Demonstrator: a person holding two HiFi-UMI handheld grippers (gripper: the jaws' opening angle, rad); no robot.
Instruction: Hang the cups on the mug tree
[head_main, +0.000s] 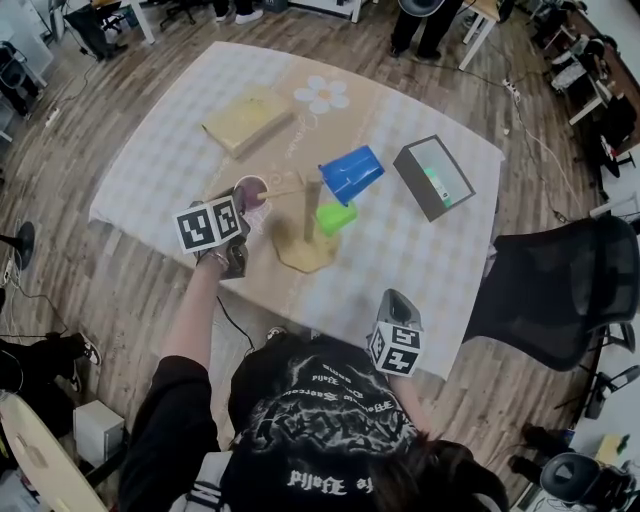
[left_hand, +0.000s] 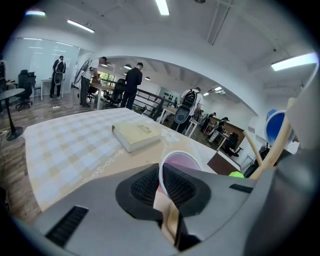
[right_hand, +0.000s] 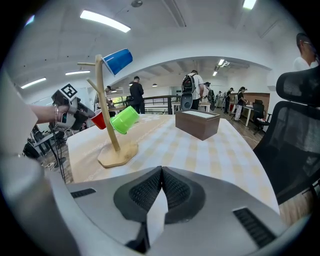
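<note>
On the checked table (head_main: 160, 170) the wooden mug tree (head_main: 307, 212) already carries the blue cup (head_main: 352, 173) up high and the green cup (head_main: 336, 217) lower. My left gripper (left_hand: 161, 182) pinches the red cup (left_hand: 179, 161) by its rim, lifted just left of the tree. Next, I judge, its mouth must go over a bare peg. My right gripper (right_hand: 161, 187) is clenched on nothing

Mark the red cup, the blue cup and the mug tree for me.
red cup (head_main: 252, 192), head view, inside of its open mouth.
blue cup (head_main: 352, 173), head view, on its side wall.
mug tree (head_main: 300, 258), head view, on its flat wooden base.
</note>
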